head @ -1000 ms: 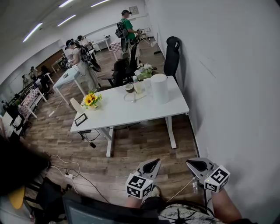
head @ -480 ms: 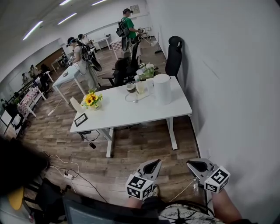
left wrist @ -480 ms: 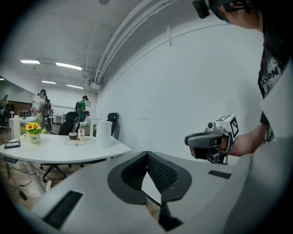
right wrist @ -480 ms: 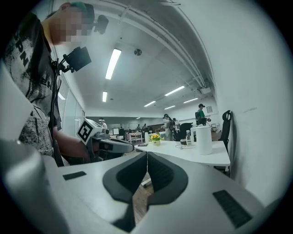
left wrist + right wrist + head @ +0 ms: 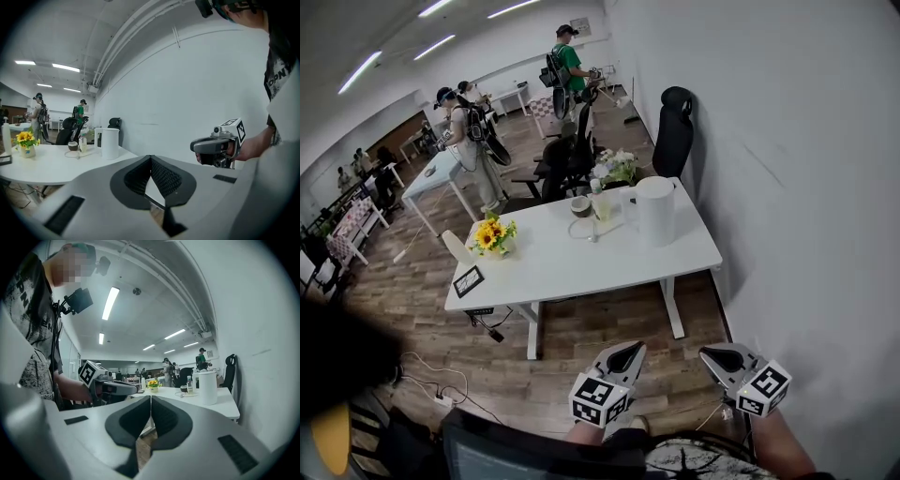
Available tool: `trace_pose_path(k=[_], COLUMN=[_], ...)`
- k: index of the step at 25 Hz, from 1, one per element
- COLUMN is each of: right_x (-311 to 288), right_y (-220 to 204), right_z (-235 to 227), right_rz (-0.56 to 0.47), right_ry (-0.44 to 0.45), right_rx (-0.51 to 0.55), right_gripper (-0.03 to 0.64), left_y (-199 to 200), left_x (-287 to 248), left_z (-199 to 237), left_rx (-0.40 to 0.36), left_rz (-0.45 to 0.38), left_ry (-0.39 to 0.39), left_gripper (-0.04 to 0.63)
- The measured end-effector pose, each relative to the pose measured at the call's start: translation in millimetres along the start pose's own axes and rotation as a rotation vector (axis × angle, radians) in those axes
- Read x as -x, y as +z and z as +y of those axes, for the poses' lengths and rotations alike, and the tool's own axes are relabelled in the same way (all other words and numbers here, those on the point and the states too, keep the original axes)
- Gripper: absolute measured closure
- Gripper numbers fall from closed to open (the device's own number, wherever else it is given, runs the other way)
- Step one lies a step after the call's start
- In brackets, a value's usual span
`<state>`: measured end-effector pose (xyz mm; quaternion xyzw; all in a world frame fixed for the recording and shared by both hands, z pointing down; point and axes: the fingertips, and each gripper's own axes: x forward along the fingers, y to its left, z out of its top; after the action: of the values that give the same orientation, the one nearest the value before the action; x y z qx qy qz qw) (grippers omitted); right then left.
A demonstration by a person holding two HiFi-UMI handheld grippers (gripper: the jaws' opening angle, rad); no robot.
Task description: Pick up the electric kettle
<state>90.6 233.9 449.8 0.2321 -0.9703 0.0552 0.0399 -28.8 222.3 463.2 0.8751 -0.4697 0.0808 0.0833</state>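
Logged an open office with a wood floor (image 5: pixel 609 328) and a white wall (image 5: pixel 806 187) on the right. Found the white desk (image 5: pixel 553 267) set end-on to that wall, well ahead of both tongs, with bare floor between. Noted a black chair (image 5: pixel 675 131) behind the desk's far right corner.

Located the kettle (image 5: pixel 655 212), white and upright, on the right half of the desk toward its far edge. Confirmed it in the left gripper view (image 5: pixel 109 143) and the right gripper view (image 5: pixel 207 387), with its handle apparently on the side toward the smaller items.

Held the left tongs (image 5: pixel 625 354) and right tongs (image 5: pixel 724 357) low, side by side, pointing roughly at the desk and well apart from the kettle. Read both pairs of jaws as pressed together, with nothing between them.

Spotted a bottle (image 5: pixel 601 202) and a cup (image 5: pixel 580 205) just left of the kettle, and white flowers (image 5: pixel 617 169) behind them. Spotted sunflowers (image 5: pixel 490 234) farther left and a small card (image 5: pixel 470 280) near the left front corner.

Judged the step in hand as the approach, with the grasp not yet begun. Judged the next move to call for crossing the floor to the desk, spreading one pair of tongs, and lining it up on the handle or body. Rated the right tongs the better placed. Flagged the bottle and cup as things to keep clear of.
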Motion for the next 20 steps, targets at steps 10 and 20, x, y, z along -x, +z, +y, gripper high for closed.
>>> trace_pose_path(k=[10,20], right_x=[-82,-144], right_y=[5,3], right_z=[-9,-12], right_rz=[0.002,0.015], right_ry=[-0.038,-0.06], right_rx=[-0.024,-0.029], right_gripper=[0.595,0.595], left_y=[6,-1], left_x=[-9,-12], left_z=[84,141], left_rx=[0.001,0.015], left_rz=[0.002,-0.007], left_ry=[-0.045,-0.075], left_gripper=[0.586,0.586])
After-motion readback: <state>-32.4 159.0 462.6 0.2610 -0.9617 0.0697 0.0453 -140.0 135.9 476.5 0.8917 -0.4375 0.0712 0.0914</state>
